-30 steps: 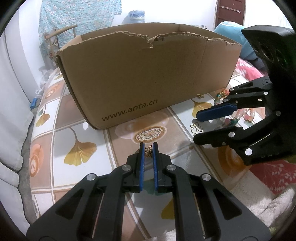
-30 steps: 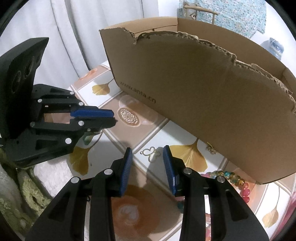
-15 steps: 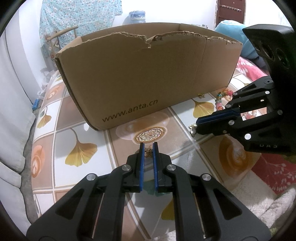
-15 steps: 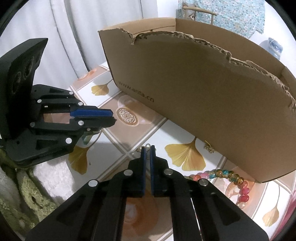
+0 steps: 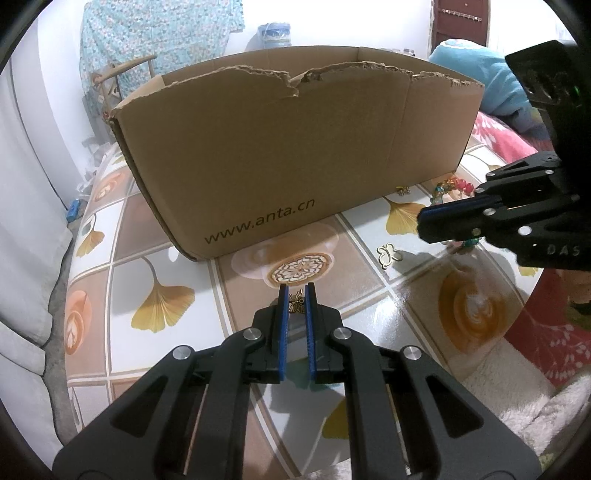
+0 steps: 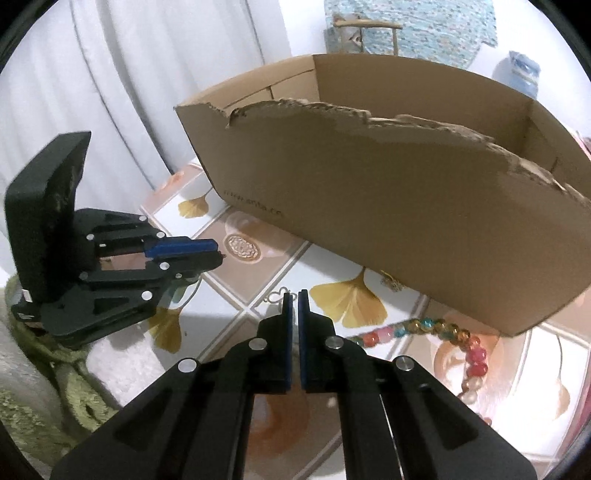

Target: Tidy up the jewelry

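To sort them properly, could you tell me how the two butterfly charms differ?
The dark butterfly charm is dark bronze and pinched in the left gripper; the pale butterfly charm is an open gold outline lying loose on the table. Both are small butterflies.

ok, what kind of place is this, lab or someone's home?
Most likely a home, probably a bedroom or living room: a table with a ginkgo-leaf patterned cover, a torn cardboard box on it, a patterned garment hung over a chair, and floral bedding beside it.
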`<state>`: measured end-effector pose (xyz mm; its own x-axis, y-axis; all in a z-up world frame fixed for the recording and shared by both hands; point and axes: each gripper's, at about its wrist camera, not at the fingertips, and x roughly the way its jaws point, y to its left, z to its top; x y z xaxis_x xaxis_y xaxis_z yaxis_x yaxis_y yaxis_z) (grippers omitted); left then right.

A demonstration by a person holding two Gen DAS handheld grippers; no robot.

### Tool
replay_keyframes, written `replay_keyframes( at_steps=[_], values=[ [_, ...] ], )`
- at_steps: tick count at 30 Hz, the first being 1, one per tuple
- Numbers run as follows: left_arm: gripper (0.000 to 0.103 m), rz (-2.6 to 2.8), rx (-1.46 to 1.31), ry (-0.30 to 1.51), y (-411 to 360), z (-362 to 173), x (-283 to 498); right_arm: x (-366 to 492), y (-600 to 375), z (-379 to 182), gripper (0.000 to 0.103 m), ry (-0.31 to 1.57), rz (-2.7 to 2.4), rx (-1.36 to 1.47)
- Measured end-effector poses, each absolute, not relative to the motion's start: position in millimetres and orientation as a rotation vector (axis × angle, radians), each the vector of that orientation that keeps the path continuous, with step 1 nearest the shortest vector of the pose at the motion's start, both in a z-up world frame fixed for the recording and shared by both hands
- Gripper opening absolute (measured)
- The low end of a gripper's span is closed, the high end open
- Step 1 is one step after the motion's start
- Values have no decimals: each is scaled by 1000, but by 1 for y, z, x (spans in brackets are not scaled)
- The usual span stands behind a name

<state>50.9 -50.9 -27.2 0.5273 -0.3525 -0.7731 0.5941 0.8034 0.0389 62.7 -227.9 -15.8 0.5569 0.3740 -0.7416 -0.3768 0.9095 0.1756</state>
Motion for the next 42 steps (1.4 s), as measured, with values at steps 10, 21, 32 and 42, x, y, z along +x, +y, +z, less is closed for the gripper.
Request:
replay_keyframes(
  at_steps=[10,21,32,42],
  values=[
    [8,-579,321,840,-51,-27,51,69,-213,-17,41,876,496,-78],
    [8,-587,313,840,-51,-26,52,88,-199,-28,17,932,579,-248],
    [8,-591,308,832,-49,-26,54,89,-192,-29,3,940,584,-255],
    [8,-593,309,828,-50,-27,55,89,-194,-24,5,924,580,-232]
  ],
)
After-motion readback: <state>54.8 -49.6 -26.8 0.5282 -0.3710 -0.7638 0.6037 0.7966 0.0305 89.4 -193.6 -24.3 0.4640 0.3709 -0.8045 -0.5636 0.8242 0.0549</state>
